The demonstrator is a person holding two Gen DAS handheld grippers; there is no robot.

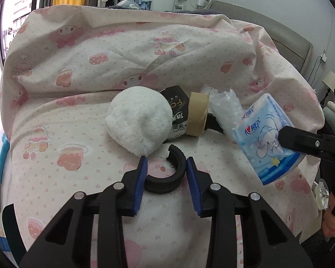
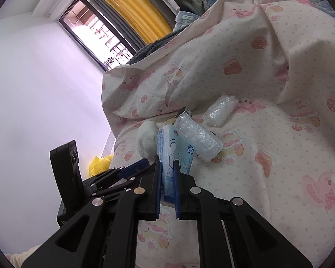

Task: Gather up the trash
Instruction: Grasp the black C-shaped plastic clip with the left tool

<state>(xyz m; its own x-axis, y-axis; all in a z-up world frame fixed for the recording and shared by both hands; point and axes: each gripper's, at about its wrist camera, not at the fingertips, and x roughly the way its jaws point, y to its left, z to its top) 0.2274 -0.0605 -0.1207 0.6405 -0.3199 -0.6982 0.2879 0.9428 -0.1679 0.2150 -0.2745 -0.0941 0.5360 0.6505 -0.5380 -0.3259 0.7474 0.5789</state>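
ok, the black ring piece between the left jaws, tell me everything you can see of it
The black ring is a broken, C-shaped band, open toward the upper left, with a ribbed outer wall; it looks like hard plastic. It lies flat on the pink-printed quilt, just below the white fluffy ball. The left gripper straddles it, blue pads at either side; whether they press on it is unclear.

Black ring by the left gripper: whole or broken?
Broken. The black ring is a C shape with a jagged end, lying flat on the duvet between the left gripper's fingers.
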